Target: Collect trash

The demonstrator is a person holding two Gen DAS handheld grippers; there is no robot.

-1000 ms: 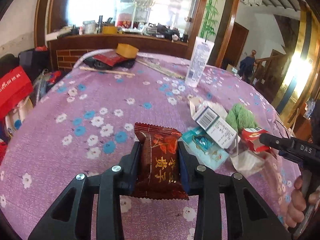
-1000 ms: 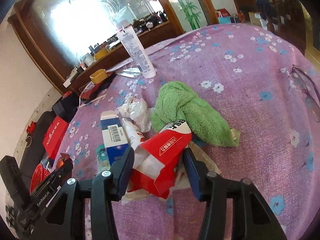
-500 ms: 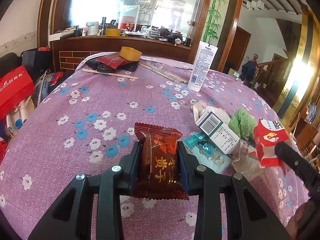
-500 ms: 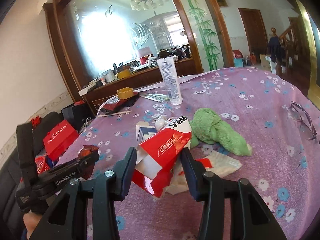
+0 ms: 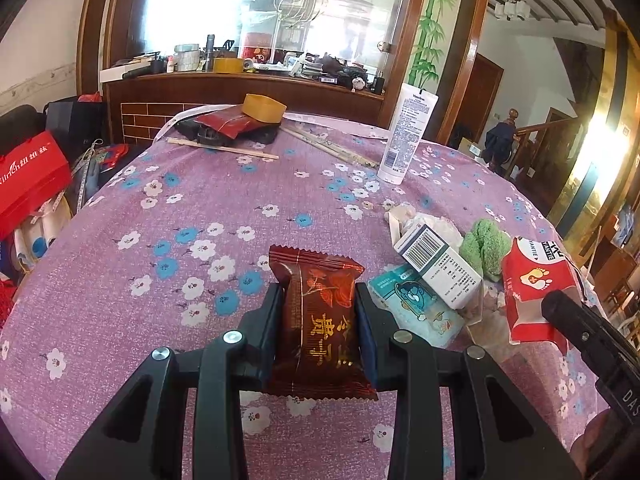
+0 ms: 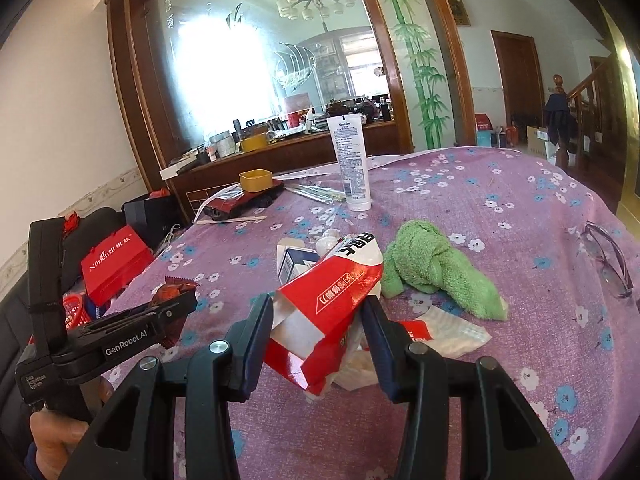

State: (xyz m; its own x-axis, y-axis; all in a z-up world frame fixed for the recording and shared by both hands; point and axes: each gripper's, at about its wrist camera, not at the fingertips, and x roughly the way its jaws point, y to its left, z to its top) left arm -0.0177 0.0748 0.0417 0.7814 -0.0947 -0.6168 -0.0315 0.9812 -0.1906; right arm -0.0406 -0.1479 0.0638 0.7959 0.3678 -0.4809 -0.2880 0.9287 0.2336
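Left wrist view shows our left gripper clamping a dark red snack wrapper above the worktop, while our right gripper pinches a red carton, both apparently lifted for disposal.

L hand-held gripper clamped; R hand-held gripper clamped, both tilted down.

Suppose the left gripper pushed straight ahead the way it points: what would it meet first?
Probably the purple flowered tablecloth just beyond the brown snack packet that the left gripper holds; no other object lies directly ahead, though depth is uncertain.
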